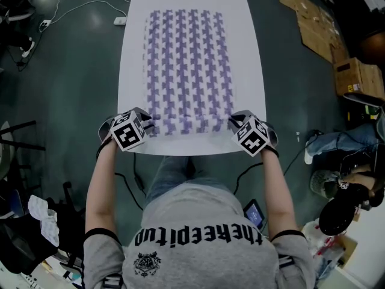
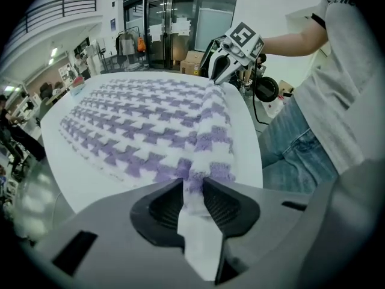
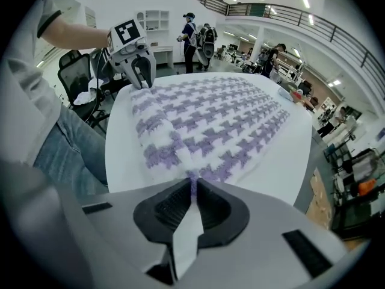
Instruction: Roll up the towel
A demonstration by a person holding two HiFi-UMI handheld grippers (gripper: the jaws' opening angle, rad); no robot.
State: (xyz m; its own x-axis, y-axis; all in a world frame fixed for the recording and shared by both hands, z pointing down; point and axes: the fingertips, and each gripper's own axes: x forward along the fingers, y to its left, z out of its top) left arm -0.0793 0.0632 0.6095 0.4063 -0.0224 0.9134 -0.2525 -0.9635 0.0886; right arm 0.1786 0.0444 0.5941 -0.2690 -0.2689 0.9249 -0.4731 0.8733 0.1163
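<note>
A white towel with a purple houndstooth pattern (image 1: 187, 65) lies lengthwise on the white table (image 1: 129, 71). Its near end is turned up into a low roll (image 1: 189, 125) by the table's front edge. My left gripper (image 1: 144, 127) is at the roll's left corner, and in the left gripper view (image 2: 192, 188) its pads pinch the towel's edge (image 2: 198, 161). My right gripper (image 1: 234, 124) is at the right corner, and in the right gripper view (image 3: 194, 191) it is shut on a thin fold of towel (image 3: 192, 176). Each gripper also shows in the other's view: right gripper (image 2: 213, 80), left gripper (image 3: 141, 77).
Bare table margin runs along both long sides of the towel. Cardboard boxes (image 1: 355, 77) and a seated person (image 1: 349, 185) are on the floor to the right. A power strip (image 1: 120, 21) with cables lies on the floor at far left. An office chair (image 3: 75, 71) stands behind me.
</note>
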